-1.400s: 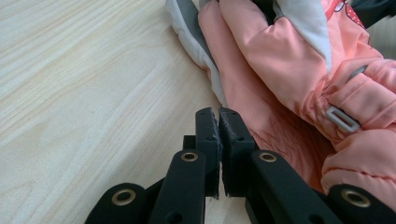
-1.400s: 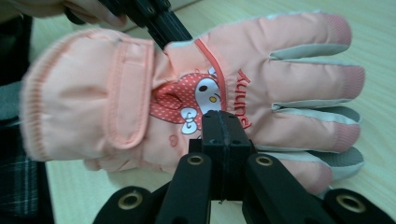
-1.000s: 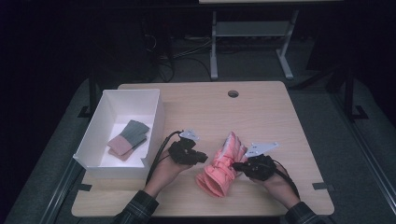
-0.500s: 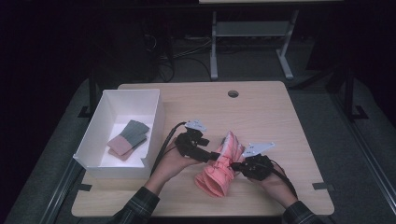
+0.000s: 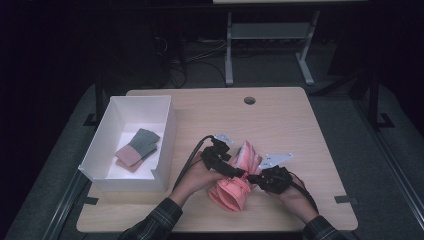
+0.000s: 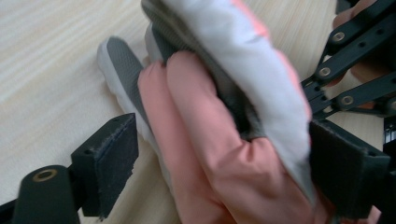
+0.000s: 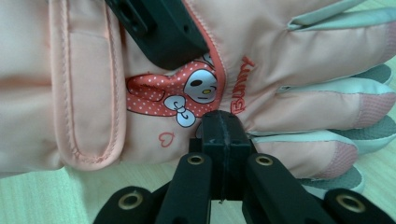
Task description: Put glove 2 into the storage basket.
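Pink ski gloves (image 5: 229,192) lie stacked on the wooden table (image 5: 300,125) near its front edge. Their grey-palmed fingers (image 6: 121,65) and a bunny patch (image 7: 187,93) show up close. My left gripper (image 5: 236,172) has come in from the left, and its jaws have just been opening. They stand wide on either side of the gloves (image 6: 201,116), not pressing. My right gripper (image 5: 251,177) is shut, its tips (image 7: 223,135) against the gloves' (image 7: 289,46) edge. I cannot tell whether fabric is pinched between them.
A white box (image 5: 167,135) stands at the table's left, holding a grey and pink folded item (image 5: 137,148). A round cable hole (image 5: 249,100) sits near the far edge. Beyond the table are a metal stand (image 5: 270,30) and dark floor.
My left gripper moved right from beside the gloves and opened its jaws, which now straddle them. The right gripper and the gloves stayed put.
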`<control>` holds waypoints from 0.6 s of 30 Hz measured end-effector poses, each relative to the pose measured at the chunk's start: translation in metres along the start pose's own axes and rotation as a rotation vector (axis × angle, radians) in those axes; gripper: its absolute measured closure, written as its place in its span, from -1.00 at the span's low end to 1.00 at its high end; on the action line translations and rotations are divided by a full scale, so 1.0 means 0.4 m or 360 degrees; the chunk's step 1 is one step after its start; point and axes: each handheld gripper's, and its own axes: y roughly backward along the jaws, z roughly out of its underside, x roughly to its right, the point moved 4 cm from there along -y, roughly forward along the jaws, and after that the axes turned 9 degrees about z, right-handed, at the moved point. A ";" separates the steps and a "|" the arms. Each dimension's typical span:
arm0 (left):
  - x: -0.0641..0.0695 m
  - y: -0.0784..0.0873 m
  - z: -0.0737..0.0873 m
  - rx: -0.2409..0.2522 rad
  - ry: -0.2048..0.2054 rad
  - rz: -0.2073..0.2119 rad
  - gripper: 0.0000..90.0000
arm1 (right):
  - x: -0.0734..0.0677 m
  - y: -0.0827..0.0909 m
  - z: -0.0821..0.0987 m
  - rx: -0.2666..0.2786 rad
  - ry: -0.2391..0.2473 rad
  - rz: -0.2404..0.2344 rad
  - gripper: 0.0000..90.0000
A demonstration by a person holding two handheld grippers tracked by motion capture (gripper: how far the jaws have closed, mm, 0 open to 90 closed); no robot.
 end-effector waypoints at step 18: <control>-0.029 -0.049 0.037 -0.0136 0.0183 0.0182 -0.70 | -0.008 -0.013 0.005 -0.0036 0.0043 0.0032 1.00</control>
